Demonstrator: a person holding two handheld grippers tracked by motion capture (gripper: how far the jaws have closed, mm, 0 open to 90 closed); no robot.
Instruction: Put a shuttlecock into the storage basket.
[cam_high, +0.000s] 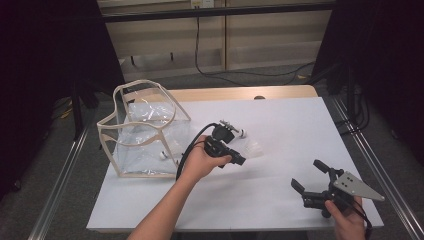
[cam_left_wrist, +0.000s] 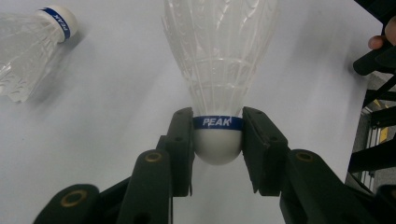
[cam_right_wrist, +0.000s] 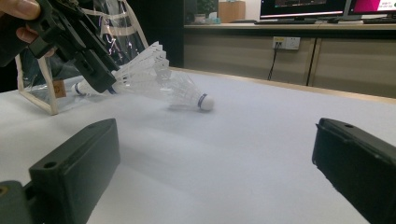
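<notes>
Black jaws of the right gripper (cam_high: 312, 176) are standing wide apart with nothing between them, hovering near the bench's (cam_high: 280, 125) front right corner. Going from the left: a clear bag (cam_high: 145, 132) is standing at the left edge; beside it the left gripper (cam_left_wrist: 217, 135) is clamping a shuttlecock (cam_left_wrist: 218, 84) by its cork near the bench's middle; another shuttlecock (cam_right_wrist: 187, 95) is lying just beyond.

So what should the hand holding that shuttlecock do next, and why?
Probably carry it over to the clear bag. The left gripper already clamps the shuttlecock by its cork, and one shuttlecock seems to lie in the bag, while another waits on the table.
</notes>
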